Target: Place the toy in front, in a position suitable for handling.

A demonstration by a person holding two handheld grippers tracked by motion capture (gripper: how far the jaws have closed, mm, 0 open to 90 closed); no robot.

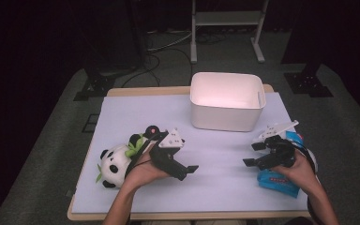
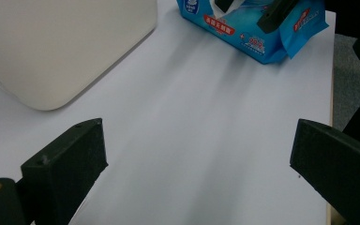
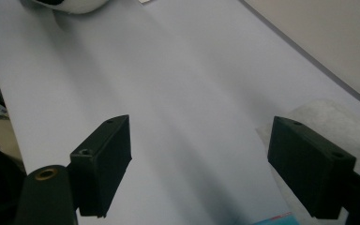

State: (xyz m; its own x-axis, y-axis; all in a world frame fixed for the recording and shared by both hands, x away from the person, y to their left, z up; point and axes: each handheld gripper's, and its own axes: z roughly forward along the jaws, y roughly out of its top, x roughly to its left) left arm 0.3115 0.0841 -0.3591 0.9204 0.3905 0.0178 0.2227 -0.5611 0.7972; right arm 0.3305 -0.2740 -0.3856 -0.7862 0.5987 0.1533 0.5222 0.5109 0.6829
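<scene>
My left gripper rests over the mat at the front left, held in a hand, its jaws wide open on nothing. Just left of it lies a black and white panda plush with green leaves. My right gripper hovers at the front right, also open and empty. Under that hand lies a blue wipes pack, which the left gripper view shows across the mat. An edge of the panda plush is at the top of the right gripper view.
A white rectangular bin stands empty at the back centre of the pale mat; its wall shows as bin and bin. A white textured sheet lies by the right jaw. Dark floor surrounds the table.
</scene>
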